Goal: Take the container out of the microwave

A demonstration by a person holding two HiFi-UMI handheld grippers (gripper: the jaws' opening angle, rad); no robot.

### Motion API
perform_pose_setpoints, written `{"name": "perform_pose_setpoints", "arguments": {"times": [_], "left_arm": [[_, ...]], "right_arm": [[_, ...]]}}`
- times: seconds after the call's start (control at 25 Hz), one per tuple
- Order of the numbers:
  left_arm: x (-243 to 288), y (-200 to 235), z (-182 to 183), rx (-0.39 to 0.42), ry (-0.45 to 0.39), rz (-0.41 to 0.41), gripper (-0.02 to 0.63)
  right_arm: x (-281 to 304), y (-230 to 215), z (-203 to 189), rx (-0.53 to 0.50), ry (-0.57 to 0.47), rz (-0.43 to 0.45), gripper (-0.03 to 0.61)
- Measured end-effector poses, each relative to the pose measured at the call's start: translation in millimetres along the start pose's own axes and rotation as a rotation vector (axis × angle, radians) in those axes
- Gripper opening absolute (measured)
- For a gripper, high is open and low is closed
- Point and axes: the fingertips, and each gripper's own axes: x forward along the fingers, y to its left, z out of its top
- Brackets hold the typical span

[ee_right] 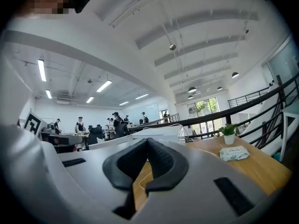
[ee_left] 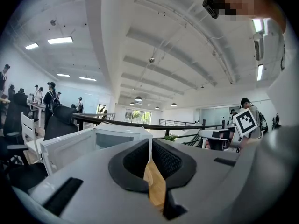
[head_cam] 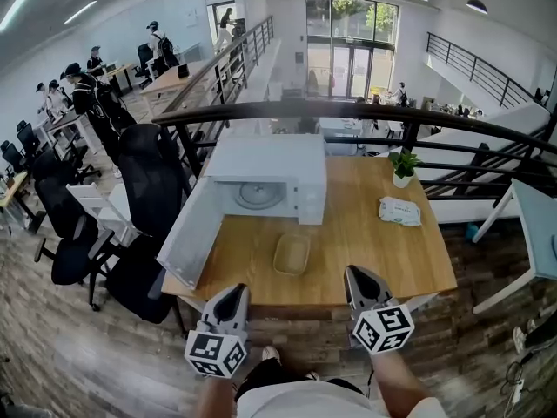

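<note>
Jaws of the left gripper [head_cam: 233,293] are together, nothing between them. The microwave [head_cam: 270,171] stands far on the table [head_cam: 383,251], its door [head_cam: 187,233] swung open leftward and a turntable [head_cam: 258,194] visible inside. The container [head_cam: 291,254] lies on the table just near of the microwave, apart from both grippers; its contents cannot be made out. The right gripper [head_cam: 359,277] has its jaws together, empty. Both gripper bodies hide most of the table in their own views.

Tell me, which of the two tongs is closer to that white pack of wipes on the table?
Right. The right tongs are at the near edge of the table, on the side of the wipes pack. The left tongs are at the same edge, beyond the container, farther away.
</note>
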Motion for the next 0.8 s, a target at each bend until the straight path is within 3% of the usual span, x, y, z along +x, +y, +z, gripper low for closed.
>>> {"name": "perform_pose_setpoints", "arguments": {"times": [0.8], "left_arm": [[-15,-5,2,-0.009,-0.002,0.01,0.044]], "right_arm": [[10,31,-12,-0.005,0.036,0.1,0.021]]}}
